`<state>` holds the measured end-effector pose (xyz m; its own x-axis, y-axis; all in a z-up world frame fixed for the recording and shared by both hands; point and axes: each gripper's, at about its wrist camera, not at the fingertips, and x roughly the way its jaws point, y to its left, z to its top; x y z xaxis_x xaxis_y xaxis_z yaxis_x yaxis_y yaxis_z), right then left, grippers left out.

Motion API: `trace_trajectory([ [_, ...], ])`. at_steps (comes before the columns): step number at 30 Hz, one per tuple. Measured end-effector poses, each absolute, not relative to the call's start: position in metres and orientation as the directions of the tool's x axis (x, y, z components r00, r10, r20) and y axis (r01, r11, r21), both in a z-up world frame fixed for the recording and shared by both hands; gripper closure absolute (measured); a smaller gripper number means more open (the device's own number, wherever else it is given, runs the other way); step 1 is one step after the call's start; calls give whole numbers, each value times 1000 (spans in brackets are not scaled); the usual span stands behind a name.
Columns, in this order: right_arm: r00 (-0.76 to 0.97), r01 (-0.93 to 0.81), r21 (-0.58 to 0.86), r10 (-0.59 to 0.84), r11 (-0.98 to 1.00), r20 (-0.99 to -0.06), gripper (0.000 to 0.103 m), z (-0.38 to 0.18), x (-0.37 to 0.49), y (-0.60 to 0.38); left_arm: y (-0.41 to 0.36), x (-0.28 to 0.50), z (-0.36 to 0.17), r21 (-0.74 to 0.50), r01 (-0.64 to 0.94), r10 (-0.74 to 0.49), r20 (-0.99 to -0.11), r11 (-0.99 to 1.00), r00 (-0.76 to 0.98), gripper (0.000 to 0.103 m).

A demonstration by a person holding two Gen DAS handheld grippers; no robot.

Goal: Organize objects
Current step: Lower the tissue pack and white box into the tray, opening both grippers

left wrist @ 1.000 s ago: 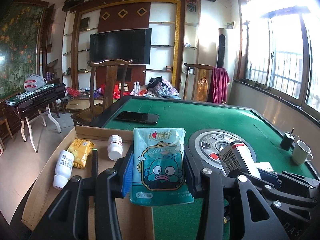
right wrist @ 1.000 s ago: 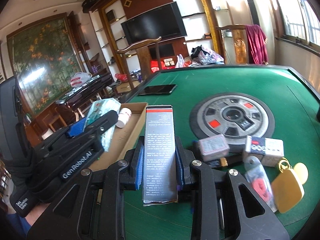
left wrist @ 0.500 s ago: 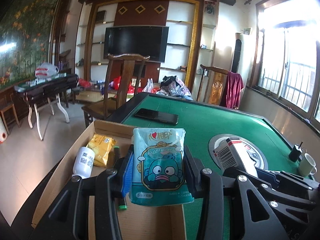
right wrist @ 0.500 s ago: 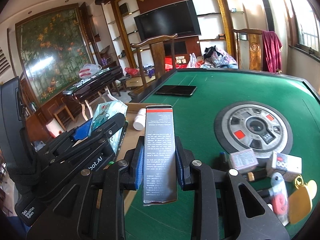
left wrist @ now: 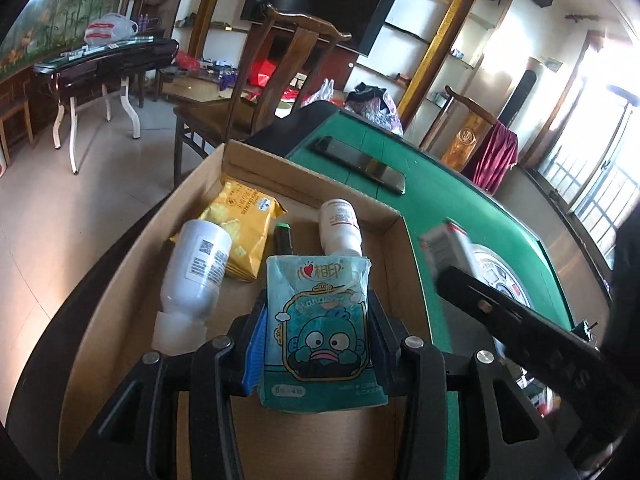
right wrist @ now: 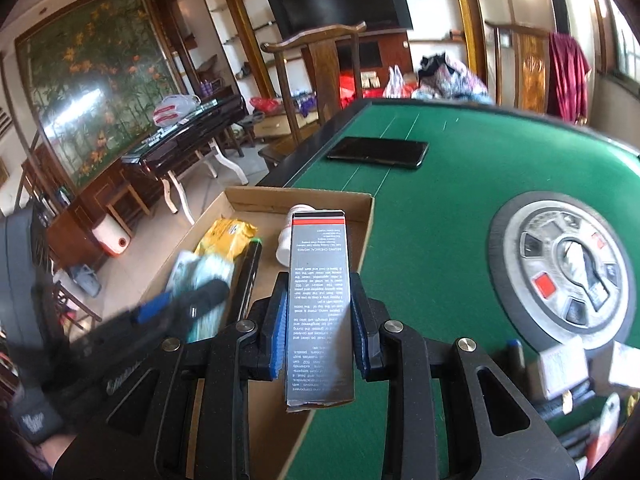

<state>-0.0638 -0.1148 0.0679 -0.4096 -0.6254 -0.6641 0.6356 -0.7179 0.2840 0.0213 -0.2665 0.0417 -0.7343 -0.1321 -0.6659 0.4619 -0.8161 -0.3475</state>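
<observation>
My left gripper (left wrist: 316,336) is shut on a teal tissue pack (left wrist: 320,332) with a cartoon face, held over the open cardboard box (left wrist: 120,280). In the box lie a yellow packet (left wrist: 240,228), two white bottles (left wrist: 196,272) (left wrist: 340,226) and a dark pen (left wrist: 283,240). My right gripper (right wrist: 319,328) is shut on a tall grey carton (right wrist: 319,300) with a red stripe, held over the box's right edge (right wrist: 366,224). The left gripper and tissue pack show blurred in the right wrist view (right wrist: 196,300).
The box sits at the left edge of a green felt table (right wrist: 460,184). A black phone (right wrist: 378,152) lies at the far side, a round grey dial (right wrist: 568,272) in the middle. Small boxes and keys (right wrist: 560,368) lie at the right. A wooden chair (left wrist: 280,76) stands behind.
Both grippers have moved left and tilted down over the cardboard box, each with its object in it. The box contents now show more fully.
</observation>
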Motion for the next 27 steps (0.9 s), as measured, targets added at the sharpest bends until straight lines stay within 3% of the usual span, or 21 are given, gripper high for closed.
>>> trace_trajectory([
  [7, -342, 592, 311, -581, -744, -739, 76, 46, -100, -155, -260, 12, 30, -371, 420, -54, -693, -828, -719, 59],
  [27, -314, 560, 274, -507, -782, -803, 76, 20, -131, -183, -256, 9, 26, -344, 429, -62, -717, -835, -694, 54],
])
